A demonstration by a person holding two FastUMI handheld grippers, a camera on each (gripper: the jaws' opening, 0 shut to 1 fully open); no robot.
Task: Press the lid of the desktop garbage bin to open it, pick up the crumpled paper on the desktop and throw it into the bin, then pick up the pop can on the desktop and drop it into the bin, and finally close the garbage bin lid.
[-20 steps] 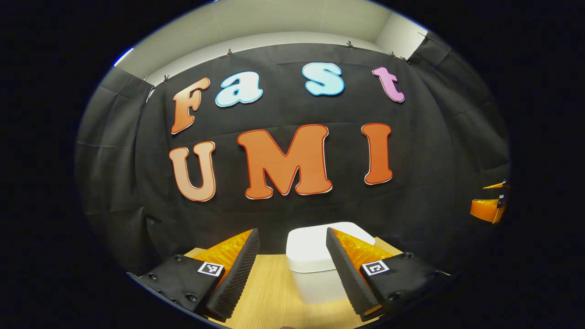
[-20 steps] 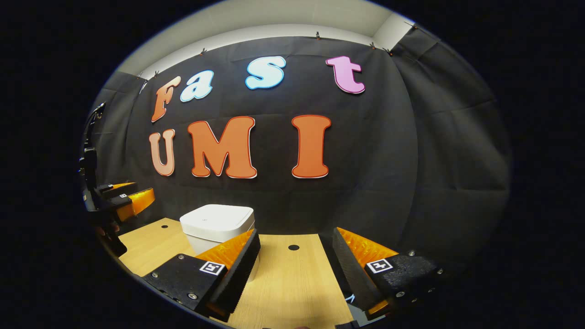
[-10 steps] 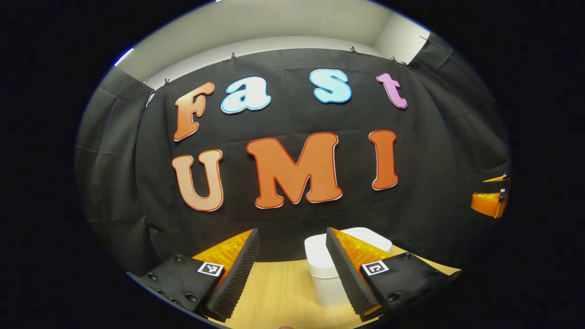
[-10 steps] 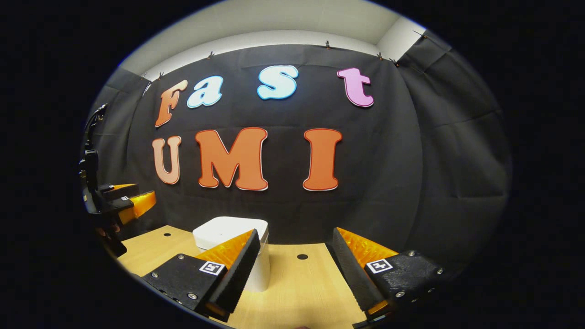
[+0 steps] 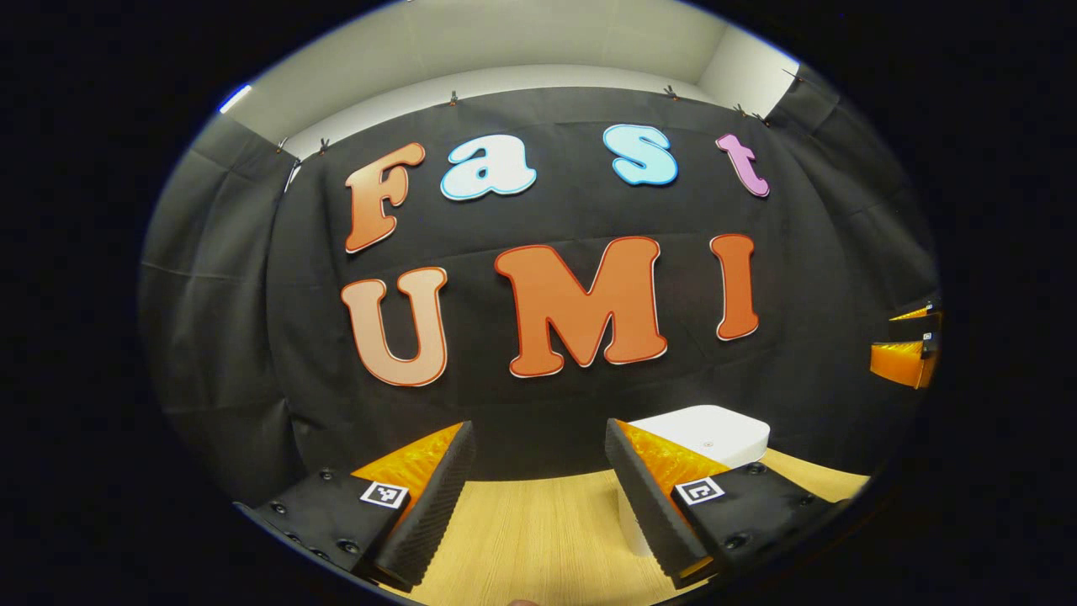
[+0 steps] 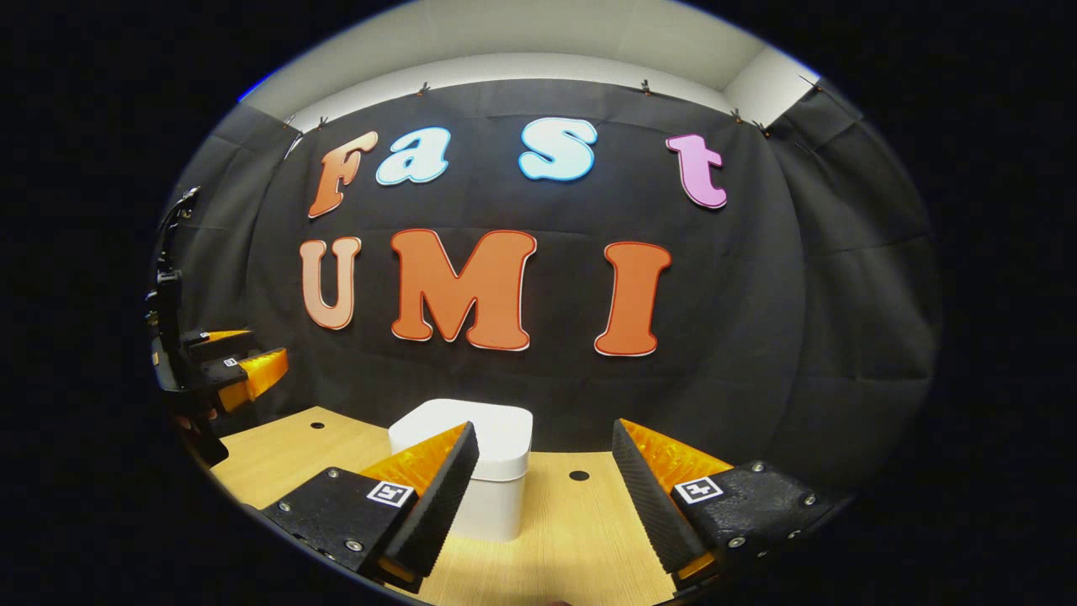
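The bin [image 6: 496, 471] stands on the bench [image 6: 580, 539] near its far edge, lid [image 5: 715, 431] down. Both the left gripper [image 5: 538, 497] and the right gripper [image 6: 543, 497] hang above the bench, jaws spread, holding nothing. A shut lid and free grippers fit either the opening press or the job's end, so the step cannot be settled.

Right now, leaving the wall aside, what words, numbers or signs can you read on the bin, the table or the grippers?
Bin: no writing; a tiny mark on its lid is too small to read.
Left gripper: square black-and-white tags, a coded pattern, no words.
Right gripper: the same kind of tags, no words.
Table: none.
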